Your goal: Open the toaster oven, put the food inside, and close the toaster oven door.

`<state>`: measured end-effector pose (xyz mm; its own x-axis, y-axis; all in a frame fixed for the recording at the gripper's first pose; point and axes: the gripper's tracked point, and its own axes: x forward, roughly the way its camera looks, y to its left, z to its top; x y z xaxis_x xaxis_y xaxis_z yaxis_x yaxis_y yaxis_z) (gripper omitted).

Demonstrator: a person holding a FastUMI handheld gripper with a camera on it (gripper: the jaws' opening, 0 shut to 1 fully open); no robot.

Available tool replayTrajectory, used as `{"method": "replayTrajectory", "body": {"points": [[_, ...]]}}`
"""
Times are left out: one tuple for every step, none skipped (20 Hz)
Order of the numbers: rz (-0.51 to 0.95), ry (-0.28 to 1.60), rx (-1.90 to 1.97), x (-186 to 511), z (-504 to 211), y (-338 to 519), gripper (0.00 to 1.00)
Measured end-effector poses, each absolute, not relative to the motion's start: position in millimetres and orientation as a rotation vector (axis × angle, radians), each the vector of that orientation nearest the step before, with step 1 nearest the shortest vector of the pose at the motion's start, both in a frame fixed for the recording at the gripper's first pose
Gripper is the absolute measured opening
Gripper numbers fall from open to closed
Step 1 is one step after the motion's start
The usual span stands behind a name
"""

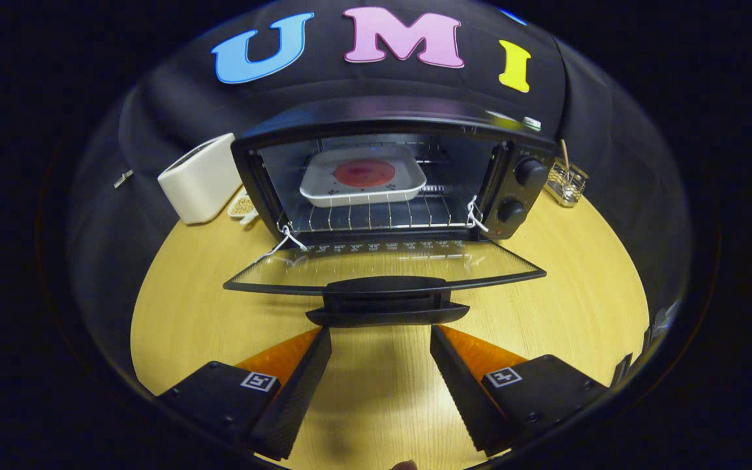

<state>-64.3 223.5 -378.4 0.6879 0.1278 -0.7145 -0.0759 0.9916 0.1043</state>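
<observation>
A black toaster oven stands on the round wooden table with its glass door folded down flat toward me. On the wire rack inside sits a white square tray carrying a round reddish piece of food. The door's black handle lies just ahead of my fingertips. My gripper is open, its two black fingers spread wide over the bare tabletop with nothing between them.
A white toaster stands left of the oven, with a small dish of pale bits beside it. A wire holder sits right of the oven near the table's edge. Two knobs are on the oven's right panel.
</observation>
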Motion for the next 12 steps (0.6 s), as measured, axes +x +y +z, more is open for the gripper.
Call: {"method": "replayTrajectory", "body": {"points": [[0.118, 0.783, 0.073, -64, -372, 223, 0.99], [0.123, 0.767, 0.075, -62, -365, 223, 0.99], [0.128, 0.751, 0.077, -58, -360, 222, 0.99], [0.134, 0.735, 0.077, -56, -353, 223, 0.99], [0.140, 0.718, 0.077, -52, -347, 223, 0.99], [0.145, 0.704, 0.073, -49, -340, 223, 0.99], [0.147, 0.692, 0.073, -44, -334, 222, 0.99], [0.145, 0.680, 0.073, -38, -330, 221, 0.99], [0.143, 0.669, 0.074, -33, -325, 220, 0.99], [0.143, 0.658, 0.074, -29, -319, 220, 0.99], [0.141, 0.646, 0.070, -24, -313, 218, 0.99], [0.139, 0.629, 0.065, -18, -306, 216, 0.99]]}}
